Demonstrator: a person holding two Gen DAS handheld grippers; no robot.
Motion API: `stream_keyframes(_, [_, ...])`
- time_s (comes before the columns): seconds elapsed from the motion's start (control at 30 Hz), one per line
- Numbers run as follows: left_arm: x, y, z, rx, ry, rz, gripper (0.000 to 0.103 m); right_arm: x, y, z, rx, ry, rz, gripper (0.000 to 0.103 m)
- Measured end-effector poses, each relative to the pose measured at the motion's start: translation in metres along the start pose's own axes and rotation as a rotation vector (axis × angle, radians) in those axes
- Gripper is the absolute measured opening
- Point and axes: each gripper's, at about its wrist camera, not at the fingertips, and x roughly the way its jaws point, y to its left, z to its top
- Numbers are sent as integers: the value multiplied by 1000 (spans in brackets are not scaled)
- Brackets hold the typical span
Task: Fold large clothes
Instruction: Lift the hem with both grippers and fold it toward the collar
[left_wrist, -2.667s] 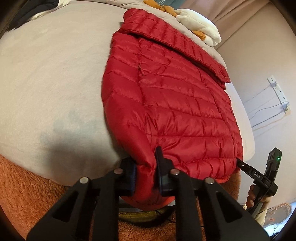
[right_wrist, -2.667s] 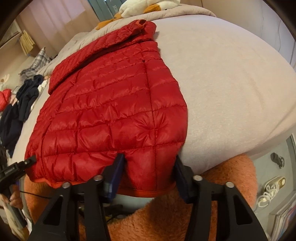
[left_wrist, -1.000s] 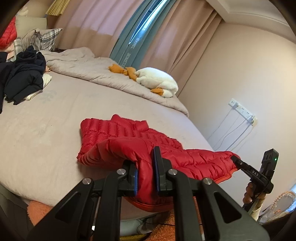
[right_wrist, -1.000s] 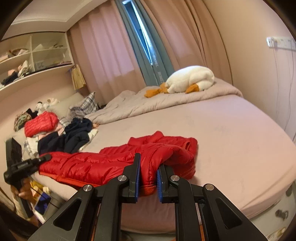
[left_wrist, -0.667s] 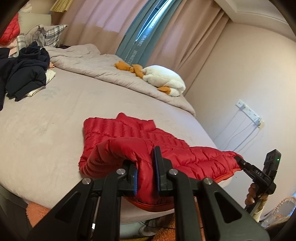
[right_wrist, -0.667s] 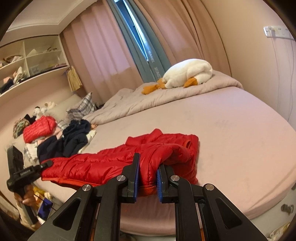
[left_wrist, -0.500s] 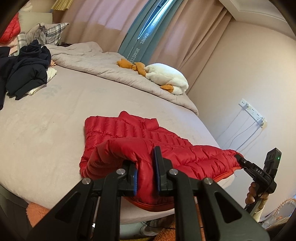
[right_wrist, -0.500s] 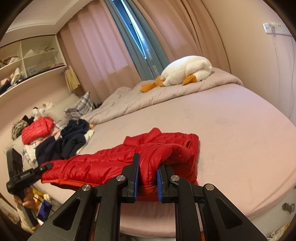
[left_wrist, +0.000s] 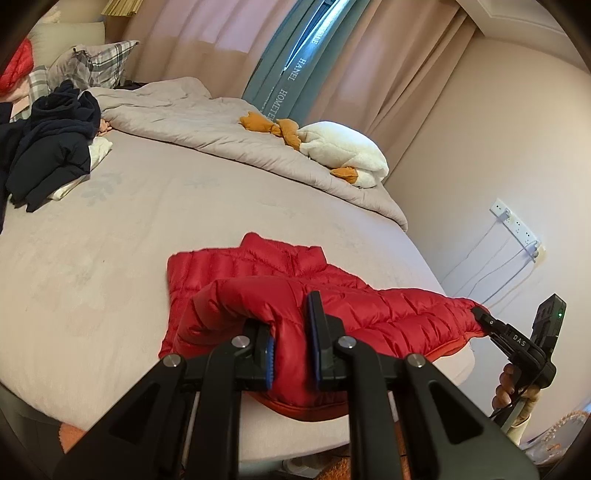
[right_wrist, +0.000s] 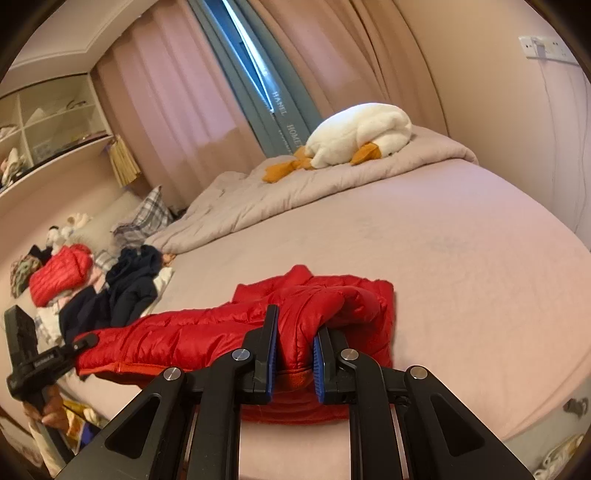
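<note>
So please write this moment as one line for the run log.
step: folding hem toward collar | left tongs: shut on red jacket | right tongs: shut on red jacket | bed: jacket partly doubled

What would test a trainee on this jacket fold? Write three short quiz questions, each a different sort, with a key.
1. True or false: the left gripper and the right gripper are both shut on the red puffer jacket.
2. Multiple choice: the white plush goose lies on A) the shelves, B) the grey duvet, C) the dark clothes pile.
3. Fill in: the lifted hem is doubled over toward the jacket's ____.

Key: 1 true; 2 B; 3 collar.
</note>
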Motion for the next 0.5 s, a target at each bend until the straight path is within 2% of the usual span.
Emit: stream_keyframes(0.5, [29,15,27,-24,6,1,15,33,10,24,-10,-16,-50,16])
